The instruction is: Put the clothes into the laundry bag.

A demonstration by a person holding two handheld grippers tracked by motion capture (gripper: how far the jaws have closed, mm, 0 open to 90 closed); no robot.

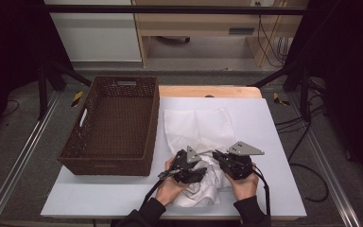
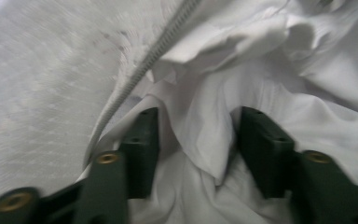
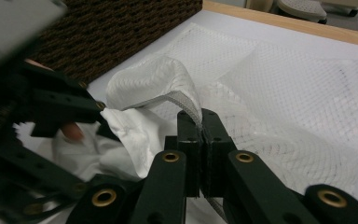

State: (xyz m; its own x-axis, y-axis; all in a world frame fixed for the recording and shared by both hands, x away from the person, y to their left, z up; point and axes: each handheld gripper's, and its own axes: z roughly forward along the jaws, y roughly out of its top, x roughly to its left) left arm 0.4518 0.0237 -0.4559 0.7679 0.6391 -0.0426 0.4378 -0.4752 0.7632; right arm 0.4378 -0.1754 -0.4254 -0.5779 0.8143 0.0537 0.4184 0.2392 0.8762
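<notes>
Two grippers work a white mesh laundry bag [image 1: 196,127] and crumpled white cloth [image 1: 203,189] at the table's [image 1: 274,142] 6 o'clock. The right gripper [image 3: 199,122] pinches the bag's zipper edge; the left gripper [image 2: 196,135] stands open astride cloth. High view adds a wicker basket [image 1: 111,125] at 9 o'clock

Item count on the desk [image 1: 274,142]

One woven basket [image 1: 111,125], one white mesh bag [image 1: 194,125], one white cloth [image 1: 203,187], two grippers: left gripper [image 1: 185,166], right gripper [image 1: 227,158].
</notes>
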